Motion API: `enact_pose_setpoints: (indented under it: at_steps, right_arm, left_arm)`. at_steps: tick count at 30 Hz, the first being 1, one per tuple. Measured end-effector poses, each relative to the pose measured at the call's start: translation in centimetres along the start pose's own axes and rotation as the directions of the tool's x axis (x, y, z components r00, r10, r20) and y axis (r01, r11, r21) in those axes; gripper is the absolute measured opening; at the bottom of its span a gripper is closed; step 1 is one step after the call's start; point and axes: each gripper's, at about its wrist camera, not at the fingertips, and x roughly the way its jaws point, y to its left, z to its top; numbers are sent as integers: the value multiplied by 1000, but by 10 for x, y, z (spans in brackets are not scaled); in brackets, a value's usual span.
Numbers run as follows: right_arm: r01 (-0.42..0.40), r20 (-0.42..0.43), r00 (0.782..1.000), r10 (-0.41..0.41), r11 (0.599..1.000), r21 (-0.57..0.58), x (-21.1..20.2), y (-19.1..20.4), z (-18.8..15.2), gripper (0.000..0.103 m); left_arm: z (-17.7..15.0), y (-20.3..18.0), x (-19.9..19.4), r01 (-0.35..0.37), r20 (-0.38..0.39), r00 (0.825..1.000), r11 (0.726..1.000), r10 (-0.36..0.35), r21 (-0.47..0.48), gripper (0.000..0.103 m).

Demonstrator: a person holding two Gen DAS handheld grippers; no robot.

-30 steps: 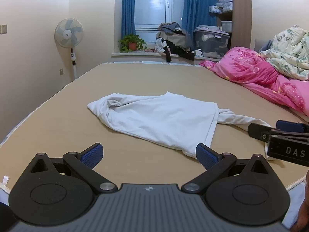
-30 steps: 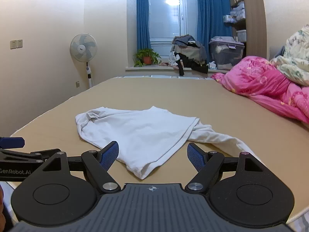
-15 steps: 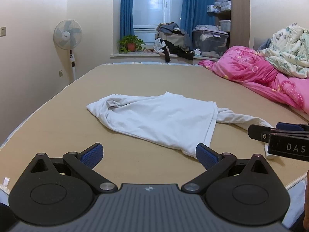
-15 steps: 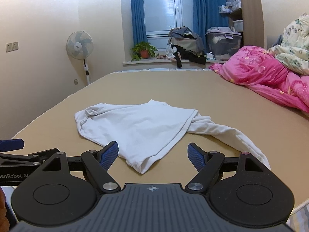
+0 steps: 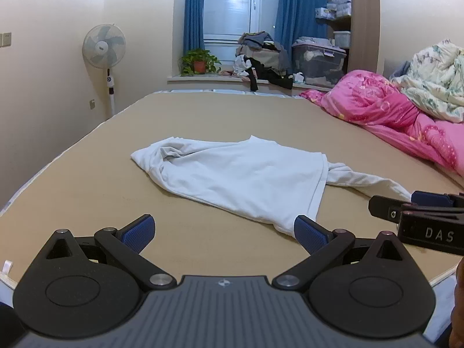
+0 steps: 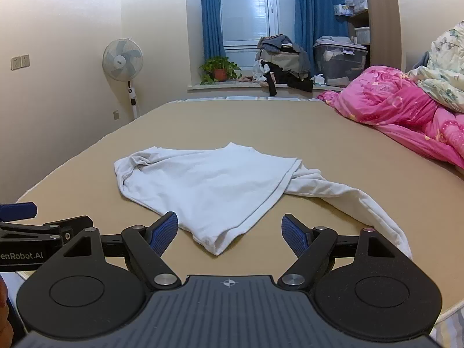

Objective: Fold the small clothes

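Two grippers, left gripper [image 5: 222, 231] and right gripper [image 6: 229, 233], were held spread apart, empty, at the bed's [image 5: 290, 116] near edge. Rumpled white garment [image 5: 240, 177] lay mid-bed; one layer alone might be pinched.

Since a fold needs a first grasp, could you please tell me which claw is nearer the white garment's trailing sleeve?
Right. The right claw sits just short of the sleeve, which trails past its right finger; the left claw faces the garment's body, farther left.
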Motion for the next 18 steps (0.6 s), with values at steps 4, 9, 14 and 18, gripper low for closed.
enact_pose_setpoints:
  at_steps: [4, 9, 14, 18]
  right_arm:
    - [-4, 1, 1000, 4, 1000, -18, -2, -1, -2, 80]
    - [-6, 1, 1000, 6, 1000, -9, -3, -4, 0, 76]
    - [-19, 1, 1000, 19, 1000, -7, -3, -5, 0, 61]
    - [-29, 2, 1000, 29, 999, -16, -6, -3, 1, 59]
  left_arm:
    - [1, -1, 0, -1, 6, 1000, 1000, 1, 4, 102]
    - [-3, -5, 2, -10, -4, 1000, 1000, 11, 23, 102]
    - [-4, -9, 2, -5, 12, 1000, 999, 4, 40, 99]
    - [-6, -9, -1, 10, 19, 1000, 999, -11, 39, 92]
